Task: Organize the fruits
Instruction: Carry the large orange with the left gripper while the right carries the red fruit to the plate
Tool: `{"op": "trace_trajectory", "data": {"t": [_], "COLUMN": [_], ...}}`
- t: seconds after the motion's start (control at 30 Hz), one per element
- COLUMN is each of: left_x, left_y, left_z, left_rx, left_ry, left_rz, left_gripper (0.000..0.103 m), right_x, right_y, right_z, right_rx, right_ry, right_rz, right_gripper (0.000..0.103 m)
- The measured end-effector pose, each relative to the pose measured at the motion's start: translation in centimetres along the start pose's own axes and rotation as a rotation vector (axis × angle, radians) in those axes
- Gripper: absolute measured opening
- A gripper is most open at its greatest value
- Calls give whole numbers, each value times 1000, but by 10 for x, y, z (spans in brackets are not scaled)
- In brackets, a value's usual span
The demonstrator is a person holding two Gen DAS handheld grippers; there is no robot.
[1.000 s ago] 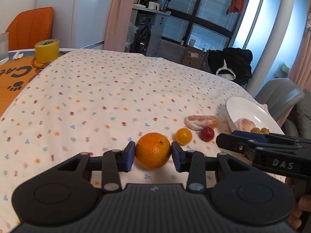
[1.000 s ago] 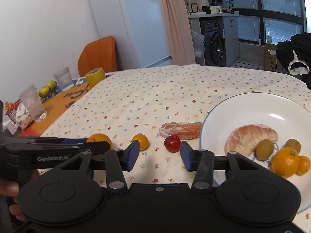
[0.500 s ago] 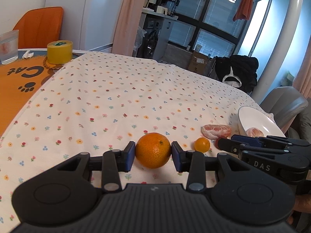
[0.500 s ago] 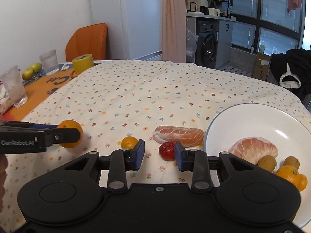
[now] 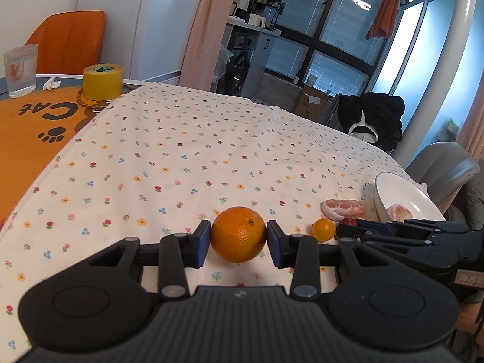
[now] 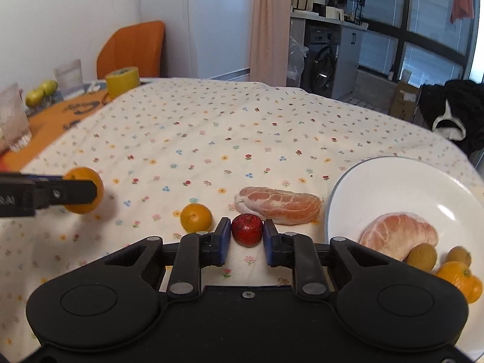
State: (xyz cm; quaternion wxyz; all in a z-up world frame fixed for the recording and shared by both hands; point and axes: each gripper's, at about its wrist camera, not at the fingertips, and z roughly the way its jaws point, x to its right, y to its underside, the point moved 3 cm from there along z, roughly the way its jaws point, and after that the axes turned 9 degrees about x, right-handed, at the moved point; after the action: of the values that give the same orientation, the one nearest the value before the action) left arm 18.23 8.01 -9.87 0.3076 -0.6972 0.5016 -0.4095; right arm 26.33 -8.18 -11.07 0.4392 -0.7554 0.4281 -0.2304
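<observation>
The left gripper has its blue fingers pressed to both sides of a large orange, which they hold clear of the flowered cloth; from the right wrist view the same orange hangs above the tabletop at the far left. The right gripper has its fingers narrowed around a small red apple-like fruit, just at its flanks. Whether they already press on it or sit a hair off, I cannot tell; the fruit appears to rest on the cloth.

Just left of that red fruit lies a small orange, apart from it and untouched. Just behind it lies a peeled citrus piece, its right end near the rim of the white plate.

On the plate sit another peeled citrus piece, two brownish-green kiwi-like fruits, and an orange fruit at the near right edge.

As a judgement, the sorting is roughly half done: several fruits are already on the plate, four are still off it. Two of those are in or between fingers now, so carrying them across to the plate looks like the step in hand. The small orange and the peeled piece on the cloth would remain after that.
</observation>
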Motion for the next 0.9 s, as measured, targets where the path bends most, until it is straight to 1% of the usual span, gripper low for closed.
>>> {"op": "trace_trajectory", "data": {"t": [0.27,0.77,0.83,0.9], "left_x": [8,49,55,61], "left_y": [-1,-2,-2,-3], "left_z": [-3,-5,-5,-5], "left_rx": [6,17,19,20], "left_ry": [9,56,62,69], "left_rz": [8,58,65,71], "left_gripper": [39,39,39,39], "right_x": [6,35,40,44], "right_y": [-2,-1,0,0], "right_z": [-16,-50,-54,-59], "right_rx": [25,80,84,94], "right_ry": [-5,-18,-32,-14], "right_rz": [16,80,99,100], "right_gripper": [21,21,21,21]}}
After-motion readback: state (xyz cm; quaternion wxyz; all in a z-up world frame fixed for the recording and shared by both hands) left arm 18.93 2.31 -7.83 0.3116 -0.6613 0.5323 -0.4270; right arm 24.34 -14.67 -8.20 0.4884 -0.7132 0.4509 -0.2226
